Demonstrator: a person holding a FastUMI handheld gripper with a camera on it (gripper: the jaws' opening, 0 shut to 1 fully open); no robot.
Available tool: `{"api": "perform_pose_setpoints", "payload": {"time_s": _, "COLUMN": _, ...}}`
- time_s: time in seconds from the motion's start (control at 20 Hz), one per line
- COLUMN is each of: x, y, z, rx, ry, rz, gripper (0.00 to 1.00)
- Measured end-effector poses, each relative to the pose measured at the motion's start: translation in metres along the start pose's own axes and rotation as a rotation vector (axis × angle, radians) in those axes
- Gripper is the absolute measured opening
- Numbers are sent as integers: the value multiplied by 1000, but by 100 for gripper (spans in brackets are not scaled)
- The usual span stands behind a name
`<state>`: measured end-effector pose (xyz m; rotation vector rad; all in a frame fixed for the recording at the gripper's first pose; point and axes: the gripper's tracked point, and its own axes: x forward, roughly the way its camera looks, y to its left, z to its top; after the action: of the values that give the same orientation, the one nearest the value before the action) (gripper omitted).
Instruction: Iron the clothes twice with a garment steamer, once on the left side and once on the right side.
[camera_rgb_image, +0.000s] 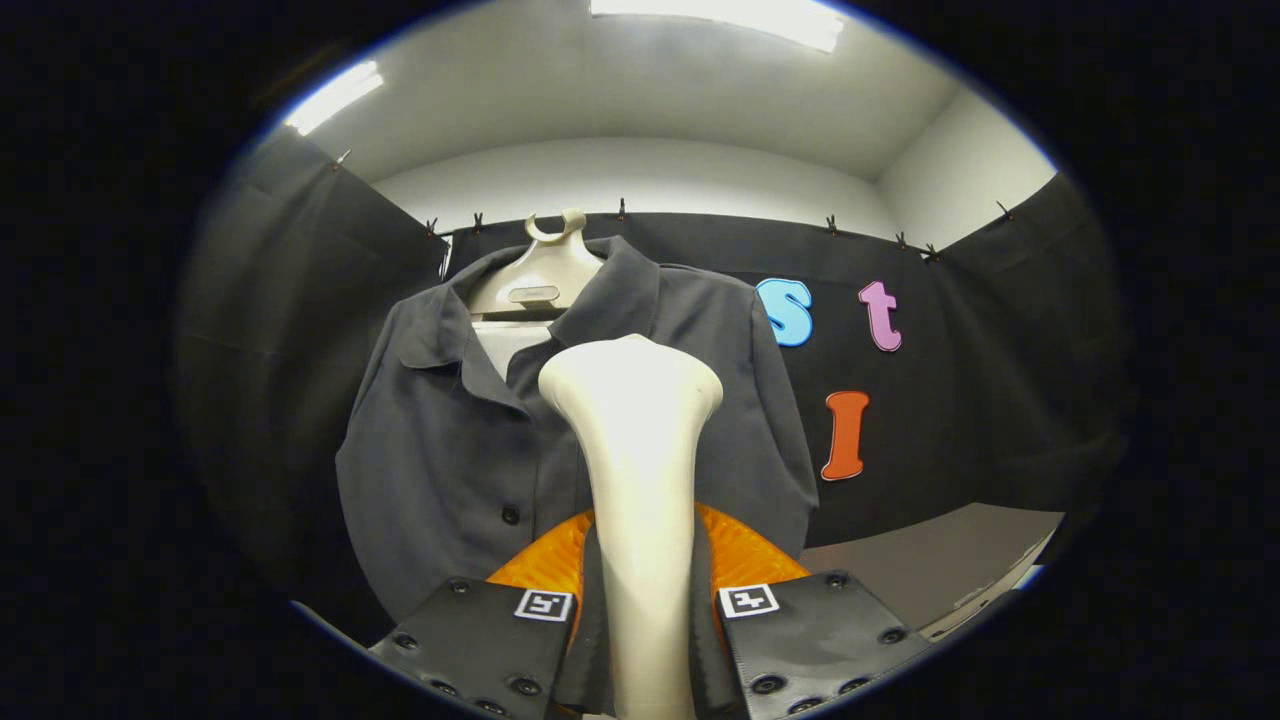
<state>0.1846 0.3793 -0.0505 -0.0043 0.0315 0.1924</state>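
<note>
Fingers (645, 600) clamp the steamer (638, 480) handle, head before the shirt (450, 450). Risk: head snags the placket or handle slips.

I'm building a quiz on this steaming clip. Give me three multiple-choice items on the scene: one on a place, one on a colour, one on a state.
1. Where is the steamer?
A. between the fingers
B. on the floor
C. hooked on the hanger

2. What colour is the shirt?
A. white
B. dark grey
C. red

3. How is the shirt kept?
A. folded on a table
B. crumpled in a basket
C. hung on a hanger, collar open

Answers:
1 A, the gripper is shut on its handle.
2 B, the cloth is dark grey with dark buttons.
3 C, it hangs against the booth wall.
</note>
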Motion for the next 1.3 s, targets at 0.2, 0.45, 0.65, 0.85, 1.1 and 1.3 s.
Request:
{"api": "perform_pose_setpoints", "payload": {"time_s": 0.2, "x": 8, "y": -4, "z": -18, "rx": -5, "ry": 27, "rz": -17, "gripper": 40}}
{"api": "perform_pose_setpoints", "payload": {"time_s": 0.45, "x": 2, "y": -7, "z": -37, "rx": 2, "ry": 59, "rz": -14, "gripper": 39}}
{"api": "perform_pose_setpoints", "payload": {"time_s": 0.65, "x": -7, "y": -11, "z": -56, "rx": -6, "ry": 97, "rz": -13, "gripper": 40}}
{"api": "perform_pose_setpoints", "payload": {"time_s": 0.85, "x": -16, "y": -16, "z": -80, "rx": -1, "ry": 125, "rz": -11, "gripper": 40}}
{"api": "perform_pose_setpoints", "payload": {"time_s": 1.1, "x": -25, "y": -17, "z": -107, "rx": -7, "ry": 166, "rz": -17, "gripper": 40}}
{"api": "perform_pose_setpoints", "payload": {"time_s": 1.3, "x": -34, "y": -13, "z": -125, "rx": -31, "ry": 194, "rz": -3, "gripper": 39}}
